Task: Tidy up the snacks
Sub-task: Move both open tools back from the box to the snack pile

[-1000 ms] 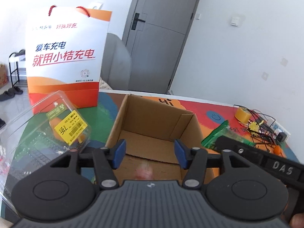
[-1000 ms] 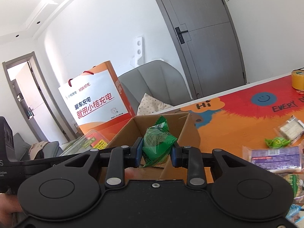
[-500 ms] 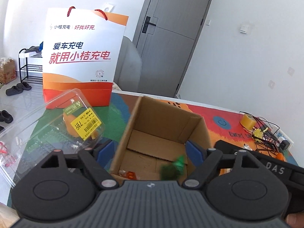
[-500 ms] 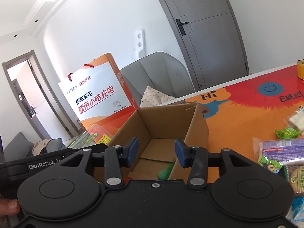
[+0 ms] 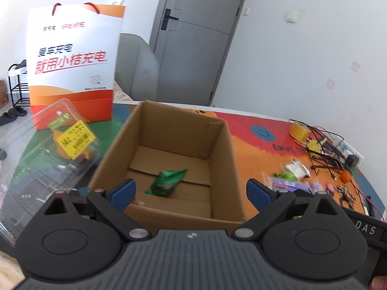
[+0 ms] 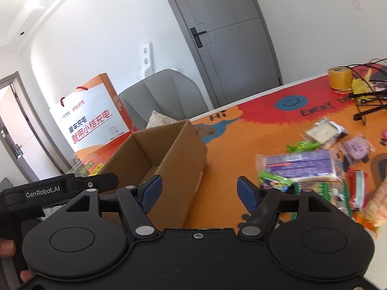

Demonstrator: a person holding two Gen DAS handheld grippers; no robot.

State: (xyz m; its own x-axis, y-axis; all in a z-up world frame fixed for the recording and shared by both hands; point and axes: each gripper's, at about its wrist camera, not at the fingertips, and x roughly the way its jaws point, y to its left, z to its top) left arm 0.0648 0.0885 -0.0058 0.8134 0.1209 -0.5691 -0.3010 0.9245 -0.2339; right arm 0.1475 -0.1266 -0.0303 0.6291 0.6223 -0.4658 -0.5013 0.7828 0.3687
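Snacks point(image 6: 300, 164) are lying heaped on the mat to the right of the box point(image 5: 225, 149), one green packet point(image 5: 167, 181) inside it. Both grippers, left point(image 5: 189, 189) and right point(image 6: 197, 189), are hovering wide apart, holding nothing. A hurried grab risks pinching several slippery wrappers together.

Domestic room, likely a living area: grey door point(image 5: 193, 38) with lever handle, grey padded chair point(image 6: 162, 99) left of the door, shoe rack point(image 5: 14, 84) farther left, cartoon-print table mat point(image 6: 254, 130)
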